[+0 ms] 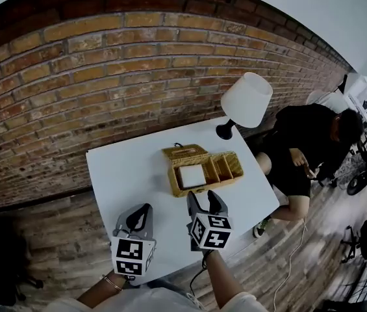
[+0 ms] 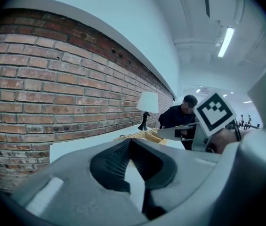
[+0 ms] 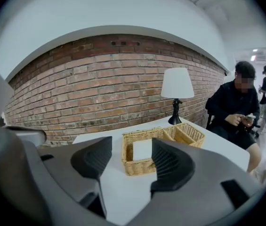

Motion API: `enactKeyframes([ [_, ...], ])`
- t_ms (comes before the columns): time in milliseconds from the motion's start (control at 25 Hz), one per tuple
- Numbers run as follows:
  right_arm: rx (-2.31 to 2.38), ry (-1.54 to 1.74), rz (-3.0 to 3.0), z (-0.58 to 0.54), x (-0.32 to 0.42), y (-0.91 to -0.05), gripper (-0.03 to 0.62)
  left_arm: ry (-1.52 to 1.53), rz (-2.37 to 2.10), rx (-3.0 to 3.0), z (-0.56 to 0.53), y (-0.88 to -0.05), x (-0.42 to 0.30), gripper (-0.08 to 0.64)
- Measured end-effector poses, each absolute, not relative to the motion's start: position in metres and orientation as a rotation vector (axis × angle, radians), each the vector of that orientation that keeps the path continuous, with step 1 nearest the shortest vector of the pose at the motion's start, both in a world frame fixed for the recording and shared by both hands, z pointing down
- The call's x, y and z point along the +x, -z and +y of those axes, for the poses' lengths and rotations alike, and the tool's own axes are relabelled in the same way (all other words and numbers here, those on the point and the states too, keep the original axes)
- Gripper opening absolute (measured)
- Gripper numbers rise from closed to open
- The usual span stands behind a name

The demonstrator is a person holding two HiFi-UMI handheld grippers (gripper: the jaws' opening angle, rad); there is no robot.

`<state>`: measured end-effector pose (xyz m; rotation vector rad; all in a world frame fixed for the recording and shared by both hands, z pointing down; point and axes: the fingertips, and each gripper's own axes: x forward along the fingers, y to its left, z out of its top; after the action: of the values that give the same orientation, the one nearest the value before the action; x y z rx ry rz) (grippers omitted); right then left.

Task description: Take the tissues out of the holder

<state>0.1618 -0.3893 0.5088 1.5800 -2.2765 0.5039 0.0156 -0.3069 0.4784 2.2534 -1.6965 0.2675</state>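
A brick wall [image 1: 105, 77] runs behind the white table [image 1: 125, 174]. At the table's far right corner stands a lamp [image 1: 245, 99], and a seated person [image 1: 306, 142] is beyond the right edge.

The wicker holder [image 1: 225, 168] lies mid-table with its long axis running left to right, the right end angled slightly toward the wall. The tissues [image 1: 191, 175] lie flat as a white square stack in its left compartment. The basket wall hides how thick the stack is.

Nearer me, the right gripper [image 1: 203, 197] hovers just short of the holder, jaws about half open with nothing between them. Through its own view the right jaw covers part of the tissue compartment.

The left gripper [image 1: 143, 212] sits further left and nearer, tips together and empty. From its view only a sliver of wicker shows.
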Motion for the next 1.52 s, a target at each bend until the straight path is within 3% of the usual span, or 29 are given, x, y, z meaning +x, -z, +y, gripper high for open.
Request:
enactKeyframes([
  [200, 1.47, -0.484, -2.199, -0.432, 0.163, -0.53, 0.33, -0.258, -1.714, 2.226, -0.32, -0.482, 0.007, 0.009],
  [560, 1.16, -0.442, -2.008, -0.488, 0.154, -0.582, 0.419, -0.178, -1.743, 2.137, -0.346, -0.494, -0.021, 0.009],
  [920, 0.963, -0.672, -1.774, -0.516, 0.158, -0.634, 0.445, -0.122, -1.763, 2.023, -0.356, -0.521, -0.058, 0.009],
  [1520, 0.884, -0.679, -1.687, -0.517, 0.144, -0.662, 0.457, -0.177, -1.768, 1.997, -0.363, -0.532, -0.082, 0.009],
])
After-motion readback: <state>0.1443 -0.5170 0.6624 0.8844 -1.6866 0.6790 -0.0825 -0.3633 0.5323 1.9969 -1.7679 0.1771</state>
